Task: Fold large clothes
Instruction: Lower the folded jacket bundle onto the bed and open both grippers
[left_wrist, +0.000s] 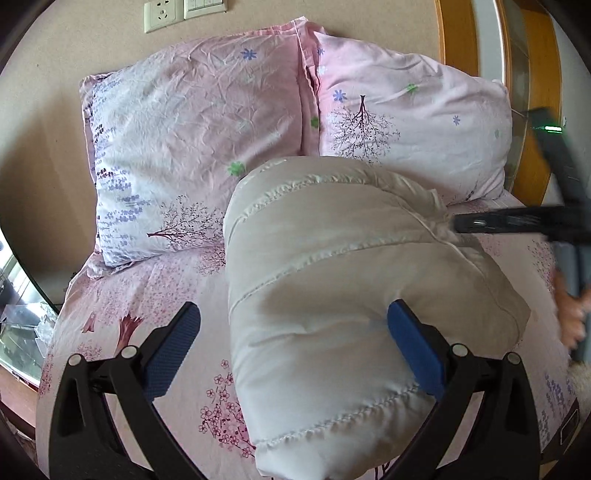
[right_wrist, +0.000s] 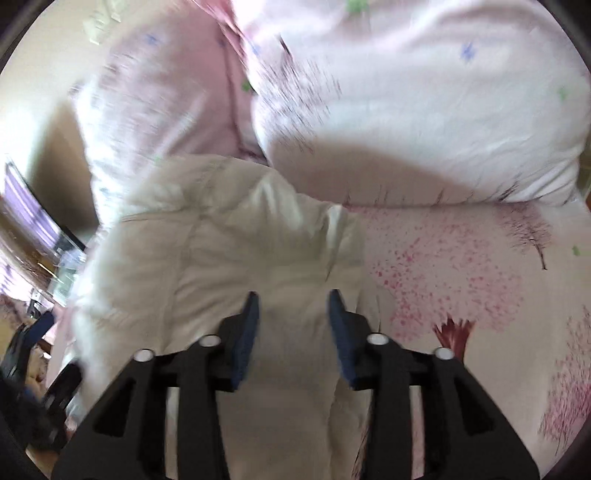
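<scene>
A cream quilted padded garment (left_wrist: 332, 258) lies folded into a thick bundle on the pink floral bed sheet (left_wrist: 129, 295). In the left wrist view my left gripper (left_wrist: 295, 332) stands wide open over the bundle's near end. Its right pad (left_wrist: 413, 347) rests against the cloth and its left pad (left_wrist: 177, 343) hangs over the sheet. My right gripper (left_wrist: 458, 223) comes in from the right, its tip at the garment's right edge. In the blurred right wrist view the right gripper (right_wrist: 293, 317) has its blue pads apart above the garment (right_wrist: 221, 258), not pinching it.
Two pink floral pillows (left_wrist: 184, 129) (left_wrist: 406, 122) lean against the wall behind the garment. A wall socket (left_wrist: 162, 14) sits above them and a wooden frame (left_wrist: 450, 37) stands at the right. A person's hand (left_wrist: 572, 314) holds the right gripper. Bare sheet (right_wrist: 461, 277) lies to the garment's right.
</scene>
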